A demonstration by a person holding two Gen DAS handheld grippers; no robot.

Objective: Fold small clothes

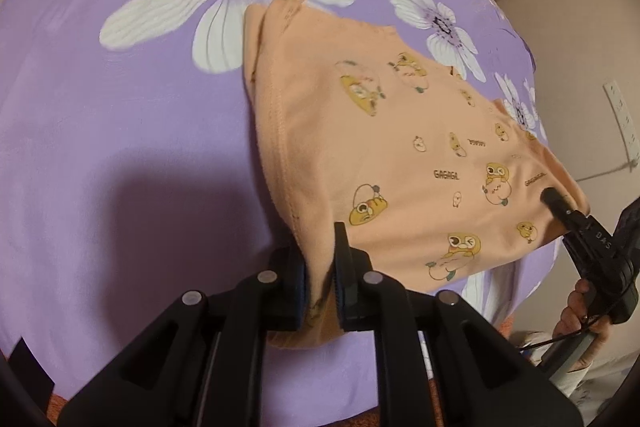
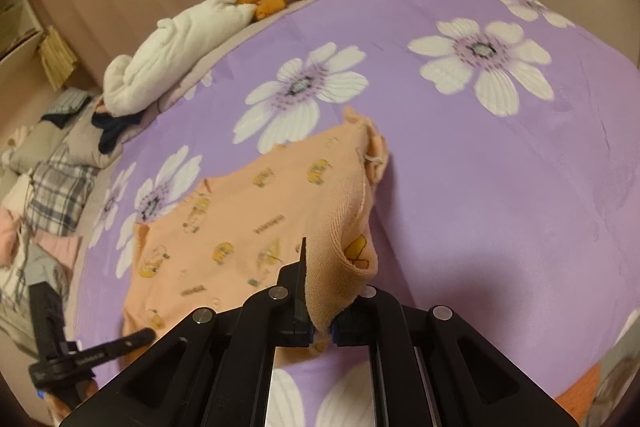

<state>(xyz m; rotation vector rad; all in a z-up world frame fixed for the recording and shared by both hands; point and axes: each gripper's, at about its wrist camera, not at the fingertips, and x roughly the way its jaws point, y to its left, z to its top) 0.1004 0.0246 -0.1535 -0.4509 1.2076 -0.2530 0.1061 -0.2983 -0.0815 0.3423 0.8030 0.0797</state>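
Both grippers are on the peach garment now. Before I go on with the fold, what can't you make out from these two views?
- Peach garment: near hem, left wrist view, hidden behind the left gripper.
- Its underside: both views, lying against the purple bedspread.
- Pinched corner: right wrist view, bunched inside the right gripper.
- Clothes pile: blurred at the fisheye edge.

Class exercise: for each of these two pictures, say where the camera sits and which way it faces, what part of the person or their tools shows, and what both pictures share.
Left wrist view: sits on the left gripper, facing along its fingers over the peach garment on the purple floral sheet; the right gripper and the holding hand show at the right.
Right wrist view: sits on the right gripper, facing across the sheet toward a clothes pile; the left gripper shows lower left.
Shared: garment, sheet, both grippers clamping the garment's near edge.
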